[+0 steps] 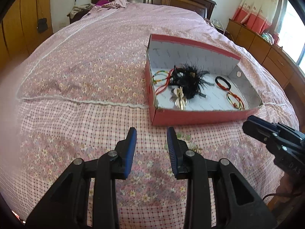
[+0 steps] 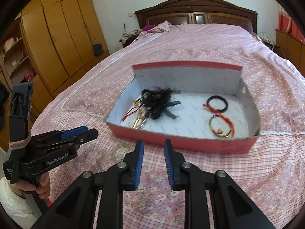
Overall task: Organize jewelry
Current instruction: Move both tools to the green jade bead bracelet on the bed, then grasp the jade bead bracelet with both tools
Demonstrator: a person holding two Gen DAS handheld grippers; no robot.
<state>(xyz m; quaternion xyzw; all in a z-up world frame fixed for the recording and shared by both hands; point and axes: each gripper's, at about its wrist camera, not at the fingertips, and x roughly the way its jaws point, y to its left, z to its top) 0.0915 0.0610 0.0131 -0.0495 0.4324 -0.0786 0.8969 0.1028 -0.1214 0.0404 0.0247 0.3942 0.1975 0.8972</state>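
The left gripper [image 1: 151,133] hangs over the near part of the bed with its blue-padded jaws parted and nothing between them; the right gripper [image 2: 153,146] is in the same state, jaws apart and empty, pointing at the near wall of the box. In the right wrist view the left gripper appears again at the far left, gripped by a hand [image 2: 41,188] beside a white sleeve [image 2: 13,204].

The bed [image 1: 85,61] fills most of both views, covered with a pink floral quilt whose near part turns to a pink checked pattern. A dark wooden headboard [image 2: 196,15] stands at the far end, and yellow-brown wardrobes [image 2: 63,34] line the left wall.

A red cardboard box [image 1: 190,117] with a white lining sits open on the quilt, right of centre in the left wrist view, just beyond both grippers.

Inside it, toward the left, lies a black feathered hair ornament [image 1: 188,78], tangled with red cords. A gold hair clip [image 1: 180,99] lies against its near side. At the box's left wall is a multicoloured braided bracelet [image 1: 161,76]. On the right side lie a black and red bracelet [image 1: 222,83] and, nearer, a second multicoloured bracelet [image 1: 235,100].

On the quilt just beside the left gripper's right finger lies a small pale green beaded piece [image 1: 187,141], partly hidden.
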